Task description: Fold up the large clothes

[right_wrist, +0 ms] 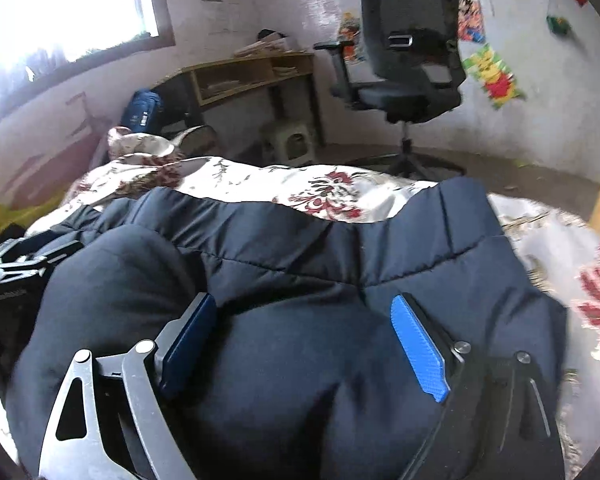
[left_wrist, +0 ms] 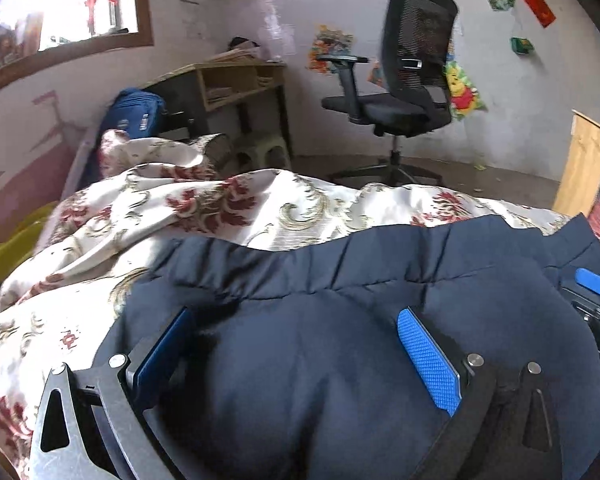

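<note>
Two grippers, left gripper (left_wrist: 296, 344) and right gripper (right_wrist: 300, 340), fingers spread, straddle the puffy navy jacket (left_wrist: 340, 280) at lower centre; press flat, then pinch evenly.

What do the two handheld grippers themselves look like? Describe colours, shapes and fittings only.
Both match. The left gripper and right gripper each have two flat bright blue textured rubber finger pads on black backing plates, joined by silver-grey metal linkage arms with triangular cut-outs and round silver pivot bolts. No cables or sleeves are visible.

jacket (left_wrist: 300, 360) lower part cut off, wall stickers (right_wrist: 492, 76) blurred
</note>
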